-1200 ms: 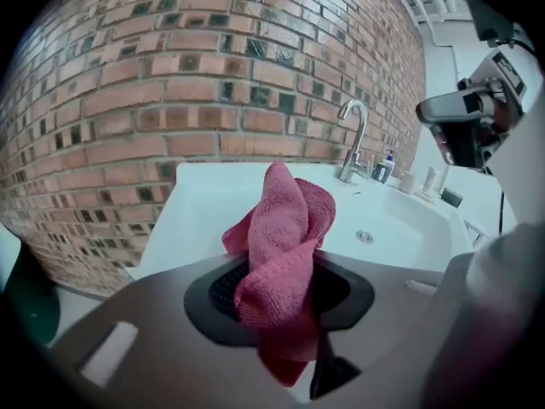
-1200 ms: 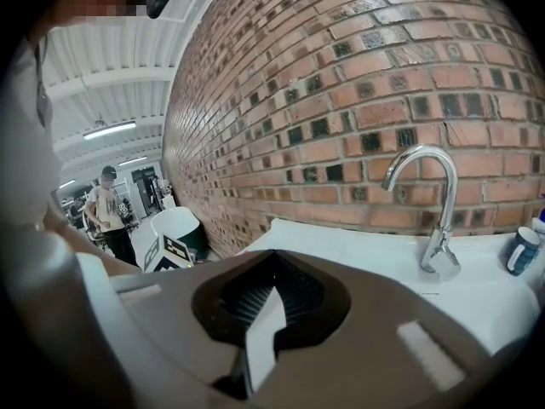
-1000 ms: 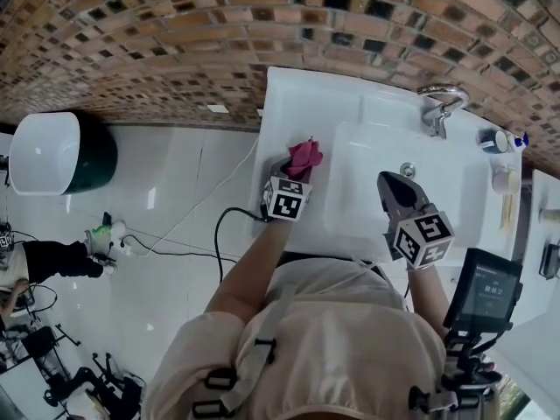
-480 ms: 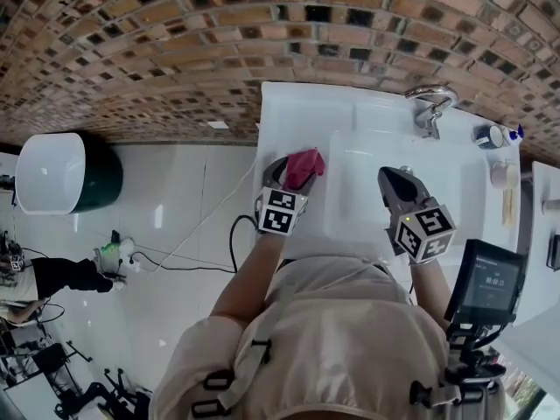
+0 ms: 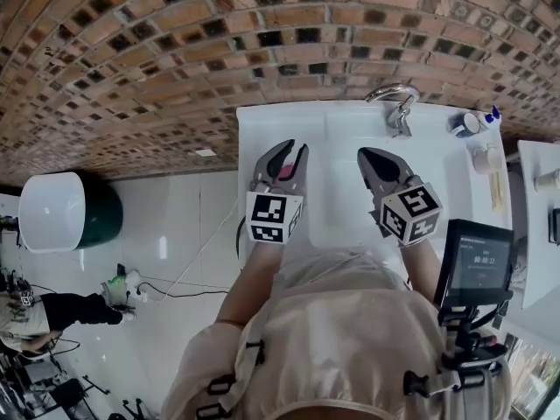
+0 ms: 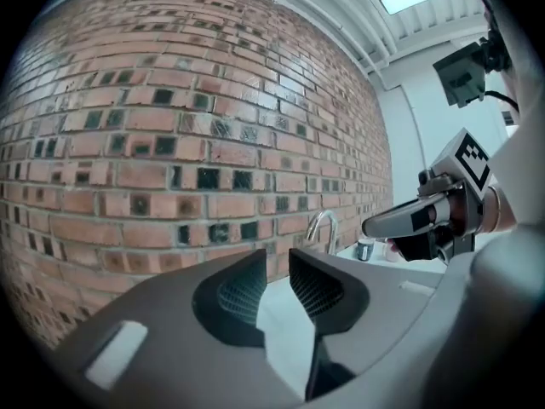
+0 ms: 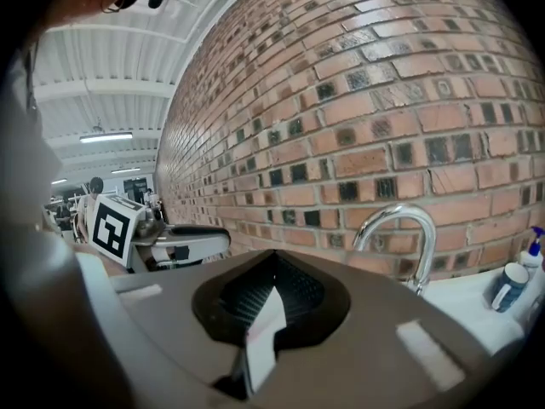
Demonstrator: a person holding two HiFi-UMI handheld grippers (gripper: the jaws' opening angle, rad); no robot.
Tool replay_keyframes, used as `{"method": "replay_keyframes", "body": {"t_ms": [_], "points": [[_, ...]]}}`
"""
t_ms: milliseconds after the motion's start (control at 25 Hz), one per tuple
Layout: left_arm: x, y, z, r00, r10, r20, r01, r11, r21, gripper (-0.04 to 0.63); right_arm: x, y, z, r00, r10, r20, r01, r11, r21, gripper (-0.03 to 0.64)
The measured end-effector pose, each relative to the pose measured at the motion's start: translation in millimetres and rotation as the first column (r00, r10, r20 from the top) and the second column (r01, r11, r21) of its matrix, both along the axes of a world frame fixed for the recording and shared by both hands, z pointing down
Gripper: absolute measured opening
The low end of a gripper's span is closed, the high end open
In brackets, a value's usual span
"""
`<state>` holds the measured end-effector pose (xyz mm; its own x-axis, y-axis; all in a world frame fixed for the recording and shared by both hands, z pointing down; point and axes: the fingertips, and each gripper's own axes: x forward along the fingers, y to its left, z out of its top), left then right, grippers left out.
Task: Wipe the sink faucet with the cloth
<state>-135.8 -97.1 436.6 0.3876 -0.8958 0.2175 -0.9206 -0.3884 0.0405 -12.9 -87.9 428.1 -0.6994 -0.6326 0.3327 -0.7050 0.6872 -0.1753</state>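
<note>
Both grippers are hovering above the sink, short of the faucet.
The left gripper is closing its jaws with nothing between them, while the right gripper is holding its jaws together, empty. The pink cloth is showing only as a sliver through the left jaws' gap, over the sink's left side.

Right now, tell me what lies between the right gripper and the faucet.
Only bare sink between right gripper and faucet, per head view.
</note>
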Motion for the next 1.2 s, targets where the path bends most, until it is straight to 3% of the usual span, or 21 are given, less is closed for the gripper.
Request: {"method": "replay_keyframes", "body": {"t_ms": [200, 520, 840, 1200], "points": [[29, -6, -29, 0.997, 0.061, -0.046, -0.06, 0.998, 0.027, 0.003, 10, -1, -38, 0.999, -0.017, 0.05, 0.011, 0.993, 0.12, -0.014], [54, -5, -36, 0.992, 0.121, -0.042, -0.12, 0.993, 0.018, 0.003, 15, -1, -55, 0.998, -0.027, 0.061, 0.014, 0.98, 0.196, -0.014], [54, 1, -33, 0.991, 0.116, -0.065, -0.116, 0.993, 0.002, 0.003, 4, 14, -67, 0.995, -0.086, 0.047, 0.071, 0.963, 0.261, -0.014], [61, -1, -39, 0.987, 0.133, -0.086, -0.132, 0.991, 0.017, 0.003, 8, 16, -76, 0.995, -0.085, 0.06, 0.063, 0.951, 0.304, -0.014]]}}
